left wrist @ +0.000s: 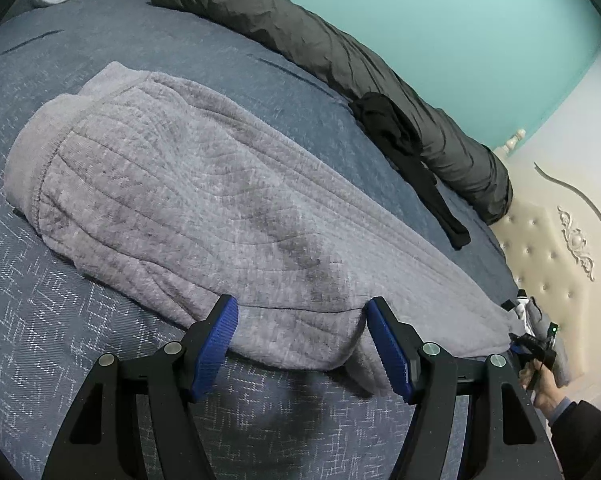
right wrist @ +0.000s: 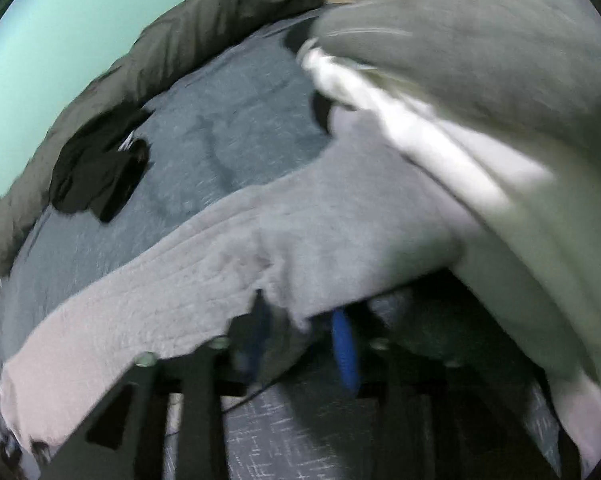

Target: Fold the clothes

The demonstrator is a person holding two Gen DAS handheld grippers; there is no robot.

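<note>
Garment: grey ribbed fleece clothing (left wrist: 204,200) lies spread on the blue bedspread (left wrist: 52,312).
Left gripper (left wrist: 300,344): jaws wide apart, blue pads either side of the fleece's near edge, not pressing it.
Right gripper (right wrist: 300,344): blurred; jaws apart, the fleece edge draped over them, grip cannot be told.
Left view only: cream tufted headboard (left wrist: 540,256), a hand (left wrist: 544,392) on the other tool.
Right view only: pale grey-and-white cloth (right wrist: 480,120) at the right.
Both views: black garment (right wrist: 96,176) against the dark rolled quilt (left wrist: 340,52).
</note>
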